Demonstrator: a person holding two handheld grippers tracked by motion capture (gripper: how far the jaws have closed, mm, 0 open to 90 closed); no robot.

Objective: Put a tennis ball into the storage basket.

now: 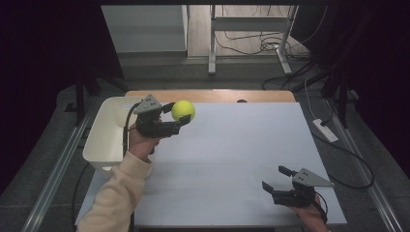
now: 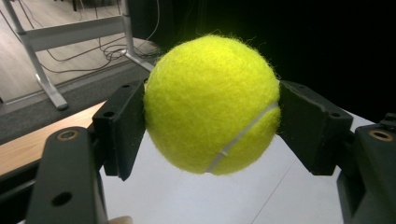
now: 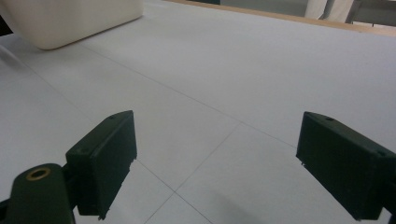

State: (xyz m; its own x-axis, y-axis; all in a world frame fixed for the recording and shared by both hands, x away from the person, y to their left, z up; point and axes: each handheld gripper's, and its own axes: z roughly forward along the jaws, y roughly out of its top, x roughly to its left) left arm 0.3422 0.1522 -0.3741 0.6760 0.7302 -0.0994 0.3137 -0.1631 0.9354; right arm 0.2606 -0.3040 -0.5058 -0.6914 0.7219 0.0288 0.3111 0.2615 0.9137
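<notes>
A yellow-green tennis ball (image 1: 183, 110) hangs above the white table, clamped between the two black jaws of my left gripper (image 1: 178, 114). In the left gripper view the ball (image 2: 212, 103) sits squarely between both pads, and my left gripper (image 2: 210, 128) is shut on it. This gripper is just right of a white bin (image 1: 107, 131) at the table's left edge. Near the front right corner my right gripper (image 1: 274, 178) rests low over the table. Its jaws stand wide apart around bare table surface (image 3: 215, 140).
The white bin (image 3: 70, 18) stands at the far left in the right gripper view. A wooden strip (image 1: 208, 95) edges the table's far side. Beyond it are a metal frame (image 1: 249, 29), loose cables and a power strip (image 1: 325, 130) on the floor at right.
</notes>
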